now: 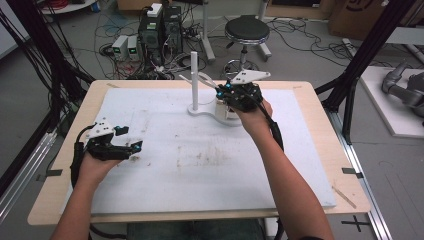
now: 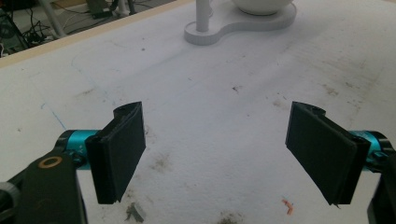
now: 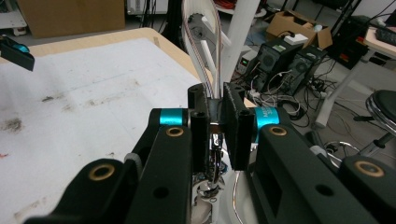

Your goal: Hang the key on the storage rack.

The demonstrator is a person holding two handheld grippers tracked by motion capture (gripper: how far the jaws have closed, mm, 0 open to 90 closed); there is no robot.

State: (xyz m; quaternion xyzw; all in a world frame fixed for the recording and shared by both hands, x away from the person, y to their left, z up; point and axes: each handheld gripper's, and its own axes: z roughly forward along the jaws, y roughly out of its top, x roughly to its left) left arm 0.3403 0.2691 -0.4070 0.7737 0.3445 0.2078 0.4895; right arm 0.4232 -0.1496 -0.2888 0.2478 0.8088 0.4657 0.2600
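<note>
Tongs — white, slim, with two bowed arms joined in a loop at the far end and a thin reddish edge line — sit pinched in my right gripper, its pads clamped on them. I see them raised beside the white post of the stand, arms nearly closed together. My left gripper rests spread wide over the white mat, holding nothing.

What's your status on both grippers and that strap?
Left gripper open, low over the mat. Right gripper shut on the strap, beside the white post. Nothing blocking.
</note>
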